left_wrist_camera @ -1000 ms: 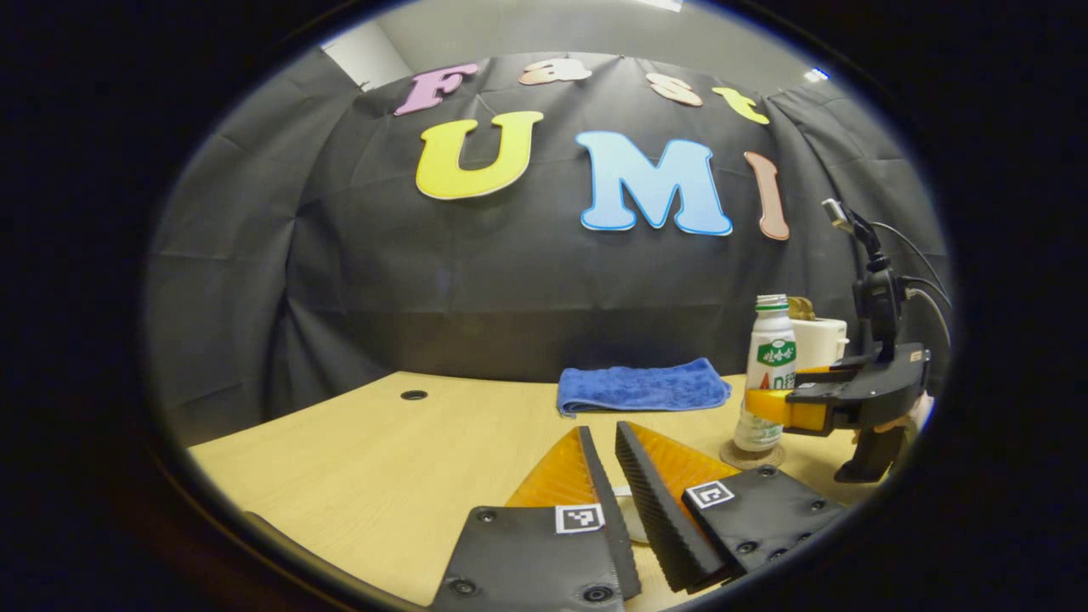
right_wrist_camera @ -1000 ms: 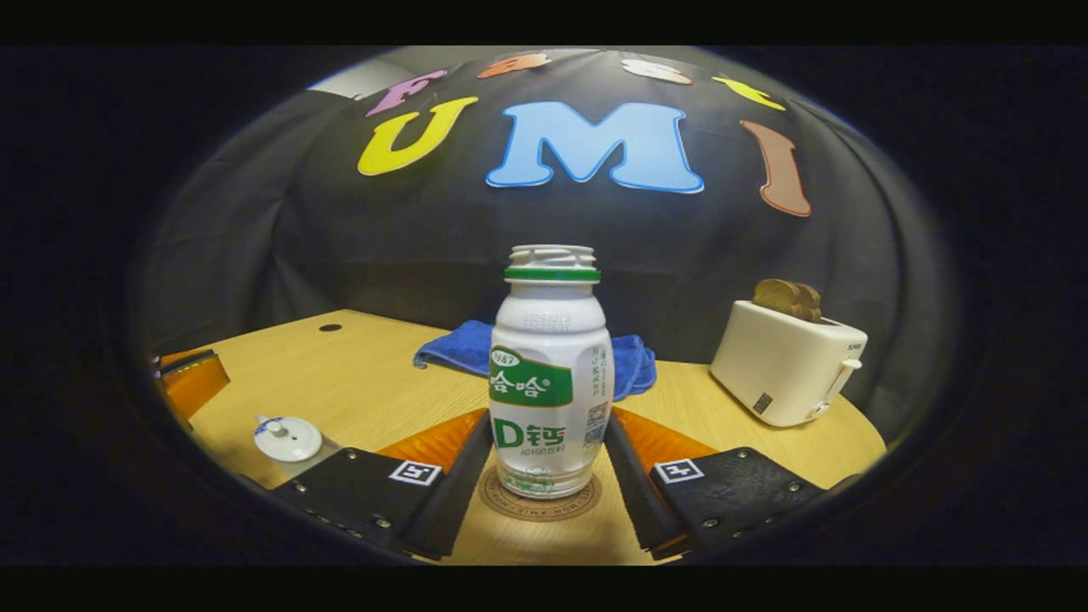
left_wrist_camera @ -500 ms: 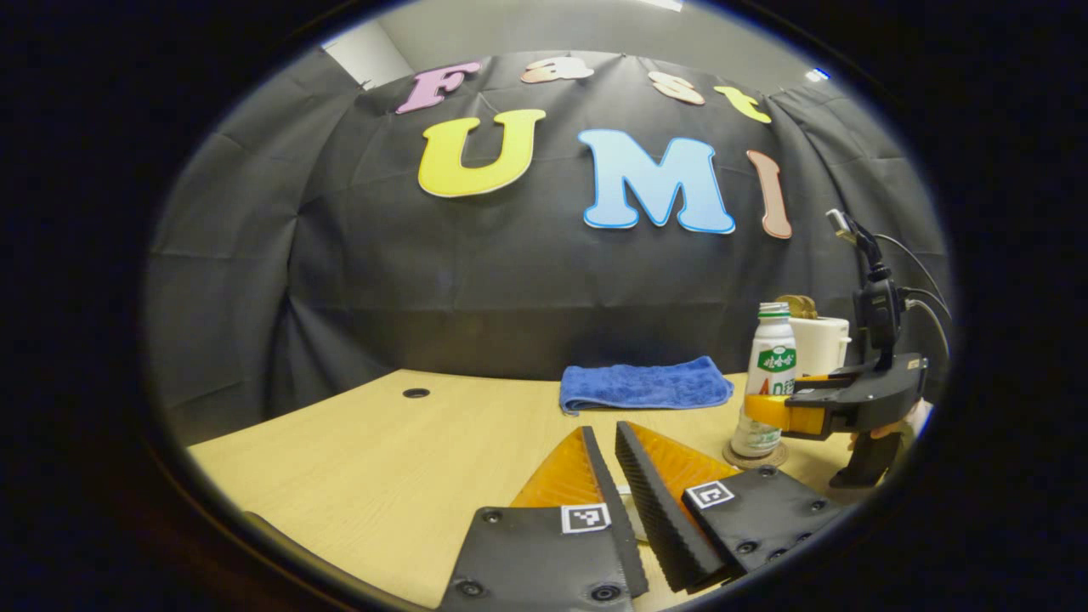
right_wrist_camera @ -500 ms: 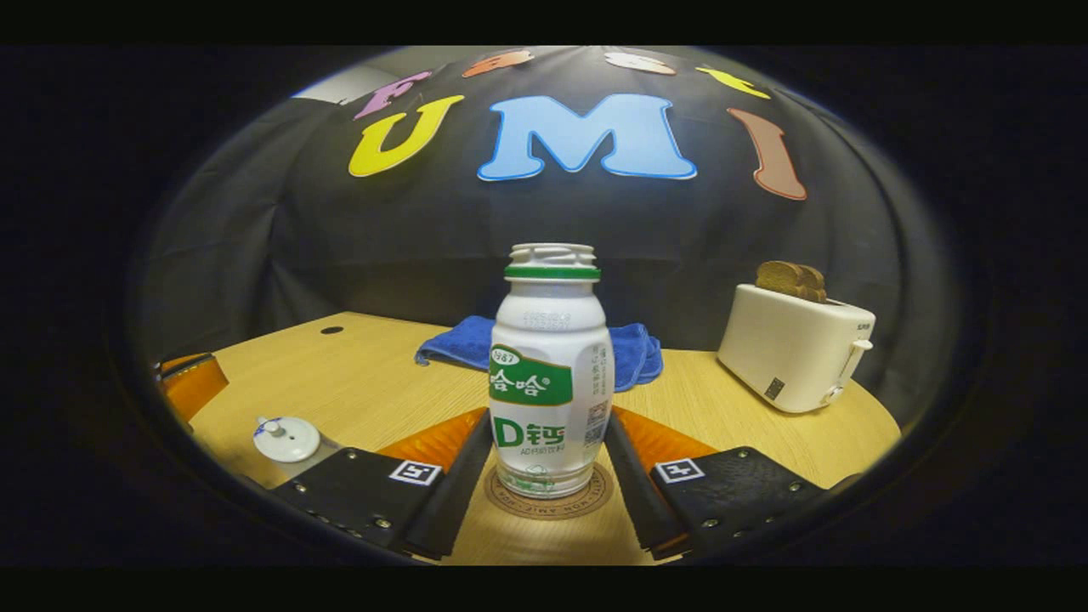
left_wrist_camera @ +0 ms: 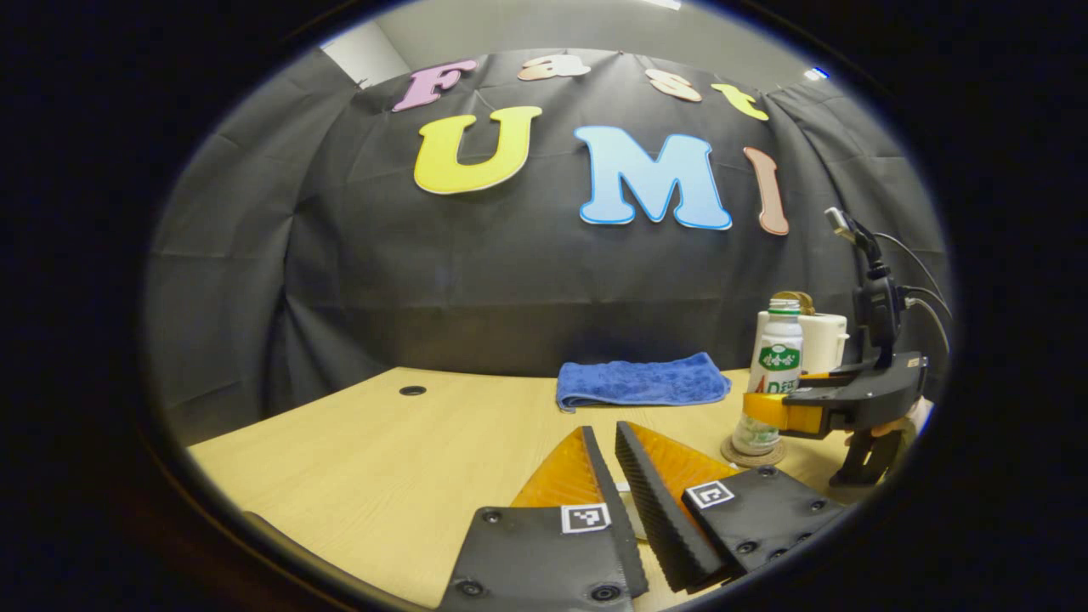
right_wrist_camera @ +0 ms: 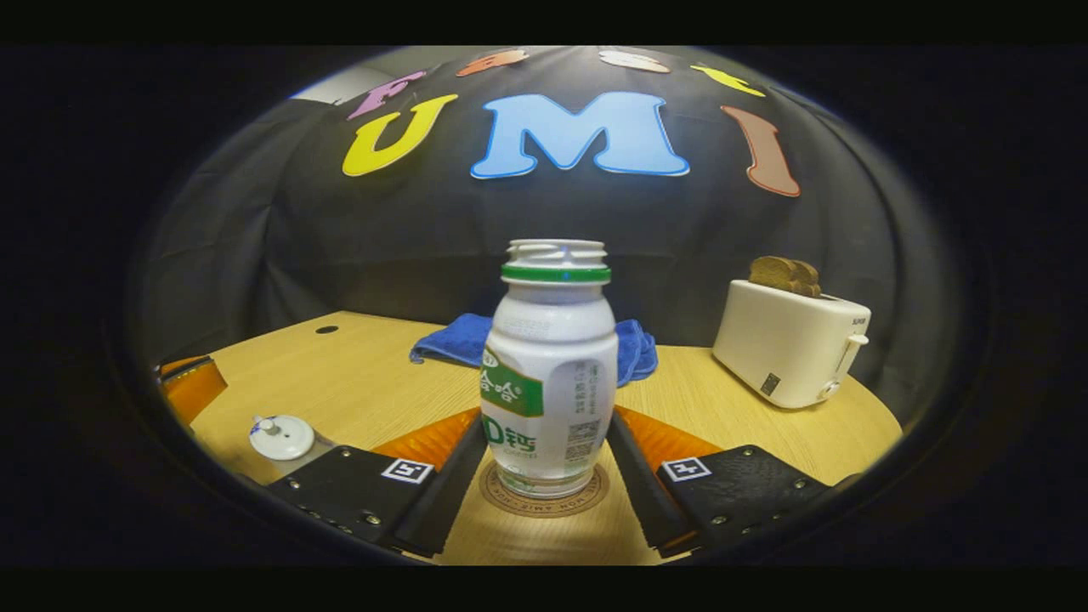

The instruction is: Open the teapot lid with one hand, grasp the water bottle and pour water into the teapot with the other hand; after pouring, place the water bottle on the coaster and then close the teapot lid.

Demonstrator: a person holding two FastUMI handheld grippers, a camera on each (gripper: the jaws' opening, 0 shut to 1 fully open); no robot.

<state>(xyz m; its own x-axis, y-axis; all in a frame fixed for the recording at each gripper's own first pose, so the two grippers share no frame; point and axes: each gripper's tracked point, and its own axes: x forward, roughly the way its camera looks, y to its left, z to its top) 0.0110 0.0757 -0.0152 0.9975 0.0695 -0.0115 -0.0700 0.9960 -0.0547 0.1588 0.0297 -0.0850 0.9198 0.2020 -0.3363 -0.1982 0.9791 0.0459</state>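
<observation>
Both claws [right_wrist_camera: 544, 442] flank the bottle [right_wrist_camera: 551, 374] (contact unclear); coaster [right_wrist_camera: 542, 501] half hidden.

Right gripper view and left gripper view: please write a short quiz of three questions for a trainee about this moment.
1. True or false: the water bottle stands on the coaster.
2. What lies behind the bottle? A) blue towel B) red bowl C) green book
3. Fill in: brown bread sticks out of the white ____.

Key: 1 true; 2 A; 3 toaster. In the right gripper view, the right gripper flanks the bottle.
</observation>
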